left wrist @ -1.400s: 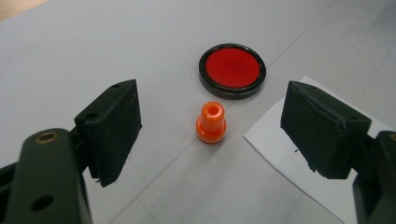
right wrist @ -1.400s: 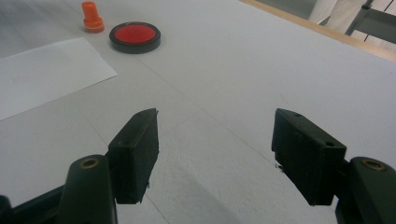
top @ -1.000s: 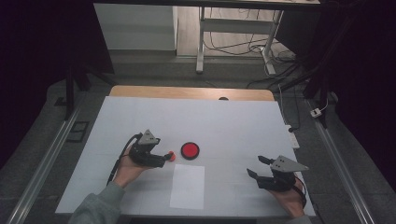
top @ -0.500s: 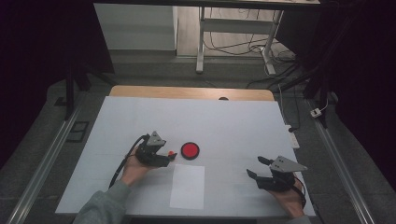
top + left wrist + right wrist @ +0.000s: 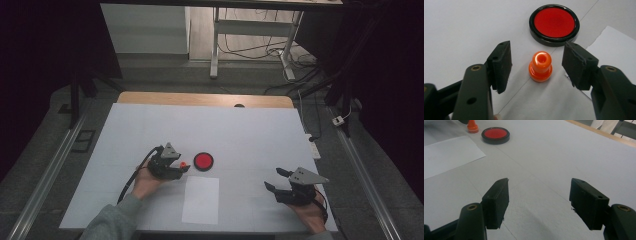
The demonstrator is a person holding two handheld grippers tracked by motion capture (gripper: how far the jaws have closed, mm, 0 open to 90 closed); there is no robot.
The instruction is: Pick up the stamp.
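Your orange stamp, glossy, sits mid-frame in the left gripper view, below a red ink pad ringed in black at upper centre. Your left tool is black, the counter pale grey-white, the paper sheet plain white.

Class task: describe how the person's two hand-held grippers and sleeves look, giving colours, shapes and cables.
Both are black. The left hand-held gripper and the right hand-held gripper each carry a grey three-cornered plate on top and two flat, blocky black jaws on arms with brass-coloured rivets. A black cable trails from the left one. The left sleeve is grey-green.
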